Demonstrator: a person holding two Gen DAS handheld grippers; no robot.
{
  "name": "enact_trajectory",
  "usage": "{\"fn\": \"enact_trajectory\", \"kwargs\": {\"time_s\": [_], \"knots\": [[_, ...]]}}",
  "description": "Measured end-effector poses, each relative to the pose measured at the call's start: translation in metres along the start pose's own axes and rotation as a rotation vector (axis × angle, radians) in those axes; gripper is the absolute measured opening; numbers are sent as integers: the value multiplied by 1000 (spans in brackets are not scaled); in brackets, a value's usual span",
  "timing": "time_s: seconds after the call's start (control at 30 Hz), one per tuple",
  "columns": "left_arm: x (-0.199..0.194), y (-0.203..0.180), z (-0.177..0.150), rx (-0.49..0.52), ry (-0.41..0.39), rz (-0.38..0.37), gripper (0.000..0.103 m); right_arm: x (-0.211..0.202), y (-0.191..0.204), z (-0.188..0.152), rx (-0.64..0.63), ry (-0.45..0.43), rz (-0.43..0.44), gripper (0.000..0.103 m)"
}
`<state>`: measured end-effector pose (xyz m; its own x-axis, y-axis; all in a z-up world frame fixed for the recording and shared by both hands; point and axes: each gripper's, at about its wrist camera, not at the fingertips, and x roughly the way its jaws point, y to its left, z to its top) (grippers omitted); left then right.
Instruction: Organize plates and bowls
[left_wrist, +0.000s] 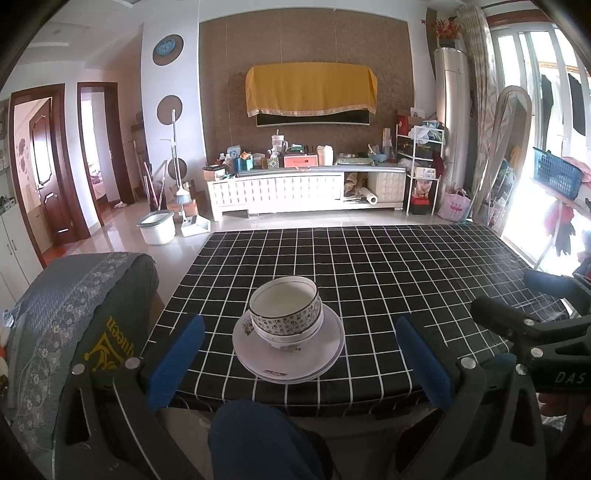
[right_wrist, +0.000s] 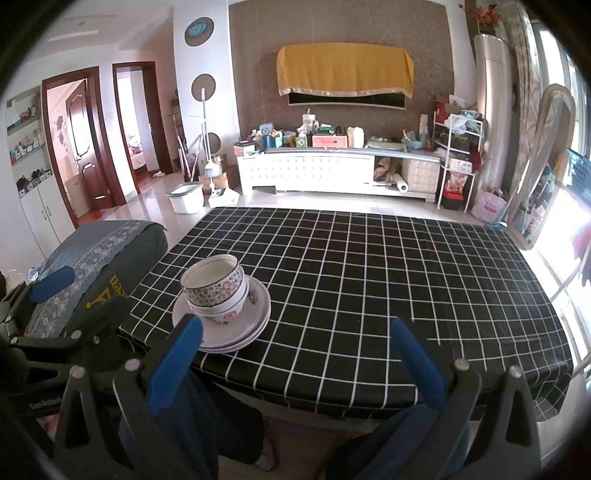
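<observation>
Black cloth with thin white lines covers the table (left_wrist: 388, 266), and on it we see one neat pile: two bowls (left_wrist: 285, 312) with little flowers, one sitting inside the other, on top of two pale plates (left_wrist: 291, 360). The pile sits near the edge of the table that is close to us, more to the left side. The rest of the cloth is bare. We hold our left gripper (left_wrist: 300, 356) low in front of the pile, and its two blue fingers (left_wrist: 177, 360) are spread wide, one on each side of the plates. They do not touch the plates or the bowls, and nothing is between them but air. Our right gripper (right_wrist: 297, 363) is off to the right of the pile, and its blue fingers (right_wrist: 419, 363) are spread wide too, with nothing in them. In the right view the left blue finger sits in front of the near edge of the plates (right_wrist: 236, 328), but we cannot tell if it touches them. A chair (left_wrist: 70, 314) with a grey flowered cover stands just beside the left side of the table. Far behind, there is a long white cabinet (left_wrist: 295, 188) full of small things, a yellow cloth (left_wrist: 312, 88) hanging on the wall, and a white bucket (left_wrist: 157, 227) on the floor
</observation>
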<state>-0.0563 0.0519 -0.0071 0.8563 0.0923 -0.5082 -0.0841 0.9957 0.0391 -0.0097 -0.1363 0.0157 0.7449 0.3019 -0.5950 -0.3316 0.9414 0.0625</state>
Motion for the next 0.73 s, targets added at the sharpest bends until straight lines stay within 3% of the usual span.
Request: {"fn": "enact_trajectory", "kwargs": {"time_s": [0.73], "knots": [[1,2,-4,2,4,3,103,0,4,-4,5,5,4,103]]}}
